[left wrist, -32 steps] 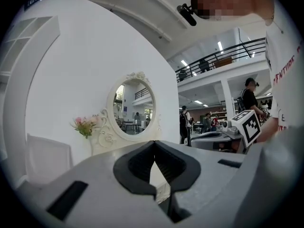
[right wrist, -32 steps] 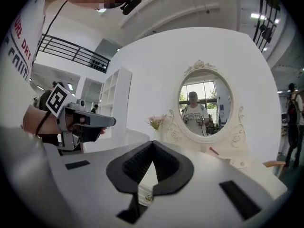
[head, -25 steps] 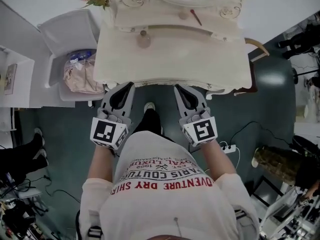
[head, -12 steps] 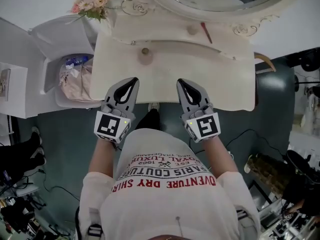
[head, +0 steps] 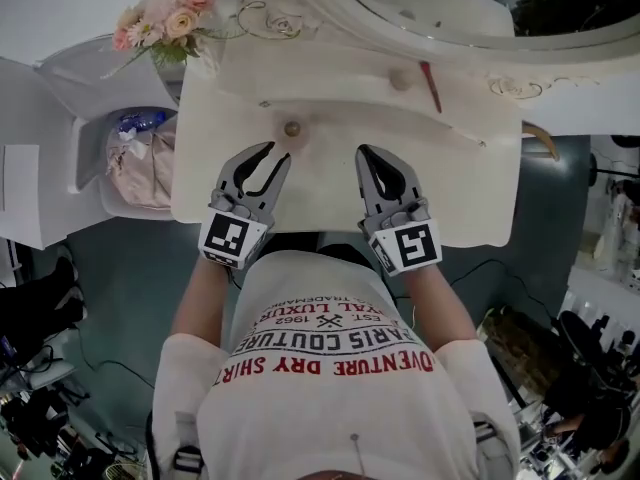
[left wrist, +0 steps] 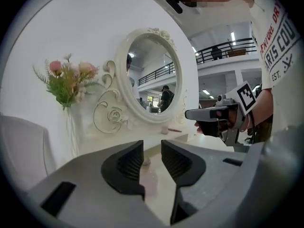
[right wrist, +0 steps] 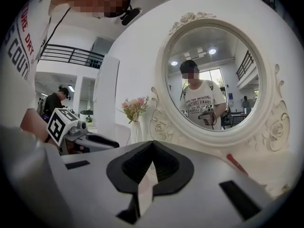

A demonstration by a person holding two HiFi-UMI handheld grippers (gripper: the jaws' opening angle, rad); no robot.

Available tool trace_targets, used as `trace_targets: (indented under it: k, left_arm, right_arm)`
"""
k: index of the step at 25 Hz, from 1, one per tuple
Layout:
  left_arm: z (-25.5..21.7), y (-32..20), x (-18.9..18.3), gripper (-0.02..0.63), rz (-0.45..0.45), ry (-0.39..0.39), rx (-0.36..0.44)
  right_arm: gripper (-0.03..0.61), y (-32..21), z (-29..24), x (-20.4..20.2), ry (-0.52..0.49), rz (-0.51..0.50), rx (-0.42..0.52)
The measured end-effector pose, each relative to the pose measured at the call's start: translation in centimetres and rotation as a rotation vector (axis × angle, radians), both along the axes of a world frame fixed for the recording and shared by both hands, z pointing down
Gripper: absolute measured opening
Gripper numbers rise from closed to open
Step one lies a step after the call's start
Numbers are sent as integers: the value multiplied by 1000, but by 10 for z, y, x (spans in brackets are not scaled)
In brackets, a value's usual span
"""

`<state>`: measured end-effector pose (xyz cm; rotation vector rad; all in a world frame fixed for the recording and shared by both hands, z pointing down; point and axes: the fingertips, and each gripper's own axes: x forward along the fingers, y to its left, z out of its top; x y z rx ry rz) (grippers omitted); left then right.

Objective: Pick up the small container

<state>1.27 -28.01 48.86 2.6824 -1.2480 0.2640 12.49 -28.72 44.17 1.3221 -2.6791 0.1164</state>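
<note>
The small container [head: 291, 128], a pale pot with a brown lid, stands on the cream vanity table [head: 460, 178] just beyond my left gripper [head: 275, 155]. The left jaws are opening, with nothing between them. In the left gripper view the container [left wrist: 146, 162] shows low in the gap of the left gripper [left wrist: 152, 147], still some way ahead. My right gripper [head: 366, 154] hovers over the table to the right, shut and empty. It is shut in the right gripper view [right wrist: 152, 144] too.
A second small pot [head: 399, 80] and a red stick [head: 431, 86] lie on the raised shelf under the oval mirror [head: 450, 8]. A vase of flowers [head: 165, 23] stands at the table's back left. A bin with a bag [head: 140, 158] sits left of the table.
Both grippers moved forward from the table's near edge to over the tabletop. The left jaws, shut before, now stand apart near the container.
</note>
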Motion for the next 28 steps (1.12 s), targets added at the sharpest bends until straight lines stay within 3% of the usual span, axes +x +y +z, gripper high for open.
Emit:
trace_targets:
  k: [5,8,12,22,28]
  left_arm:
    - [40,-23,6,184,8,-25,-45]
    - [63,-33,12,224,24,-83,-23]
    - [89,-41,24,227,75,-129,-10]
    - [100,-70,32,223,69,-88,-39]
    - [101,-70,39,155,96,-74,-30]
  right_arm:
    - [-2,-21,20,-2,11,-20,-16]
    - [-2,-31,29,-1,7,-23,-23]
    - [-2,-41,39,2,27,-19,-29]
    - [-2,-56,53,16,51,13,-66]
    - [-2,-54,58,21,67,20,-85]
